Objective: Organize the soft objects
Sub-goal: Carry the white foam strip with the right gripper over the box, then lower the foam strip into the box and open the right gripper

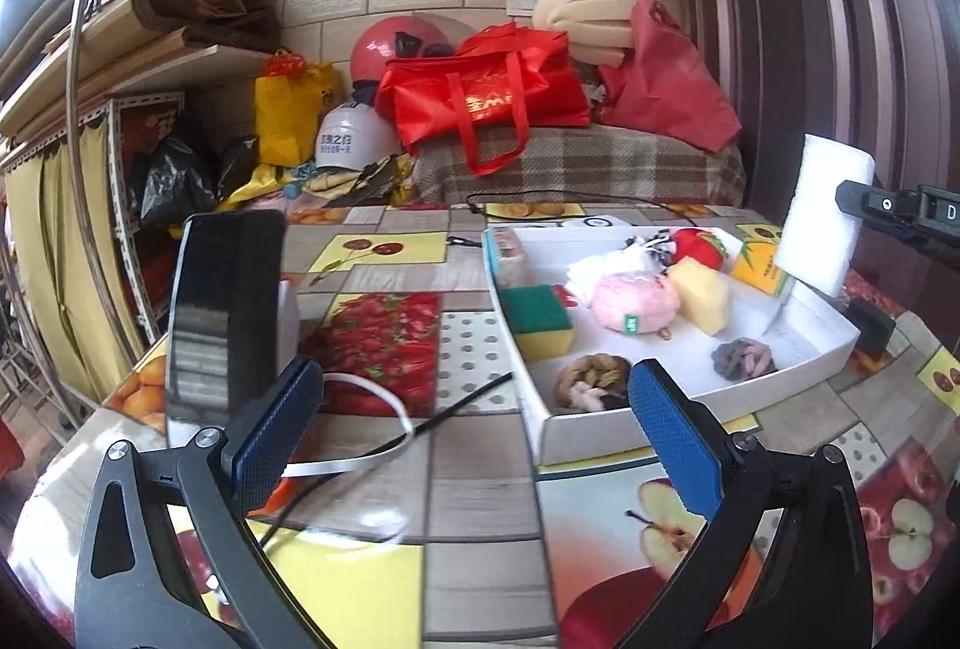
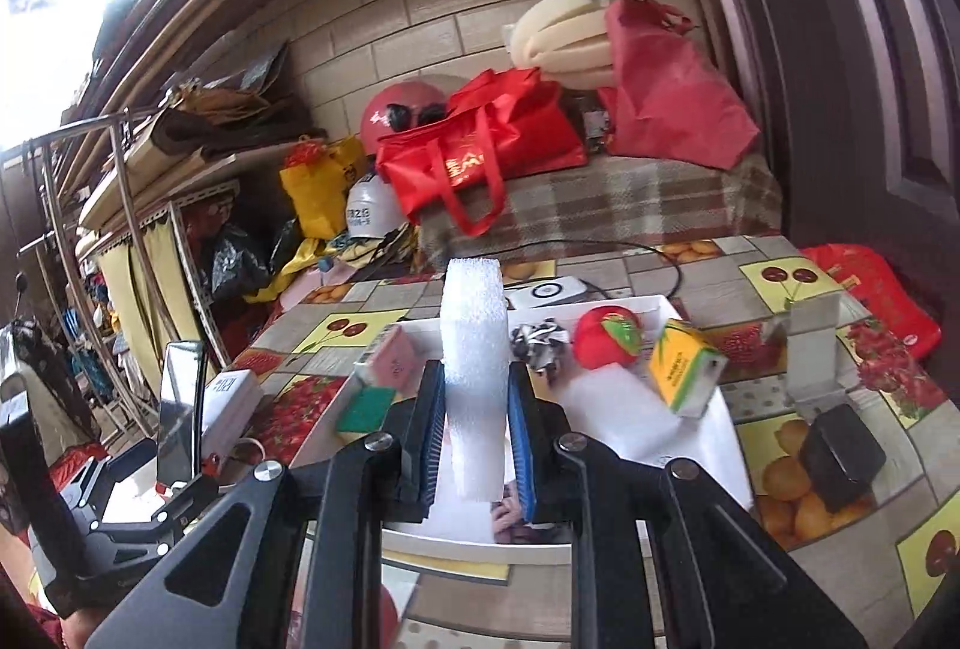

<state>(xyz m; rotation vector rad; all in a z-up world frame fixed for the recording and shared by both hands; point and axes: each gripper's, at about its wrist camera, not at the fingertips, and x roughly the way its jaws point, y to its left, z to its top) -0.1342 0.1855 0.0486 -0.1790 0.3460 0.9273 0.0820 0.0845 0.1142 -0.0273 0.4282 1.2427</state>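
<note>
Now right gripper [image 2: 474, 445] clamps porous white foam slab [image 2: 473, 349] (upright); left gripper [image 1: 474, 433] wide.

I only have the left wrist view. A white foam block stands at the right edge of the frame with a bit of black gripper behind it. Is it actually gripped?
Observer: Yes. The right wrist view shows the white foam block upright, pinched from both sides by the blue-padded fingers of the right gripper.
Operator: Does the block hide anything on the table to the right of the tray?
Observer: A white upright stand sits on the tablecloth just outside the white tray.
Operator: Anything past the table on that side?
Observer: A red bag lies beyond the table's right edge.
</note>
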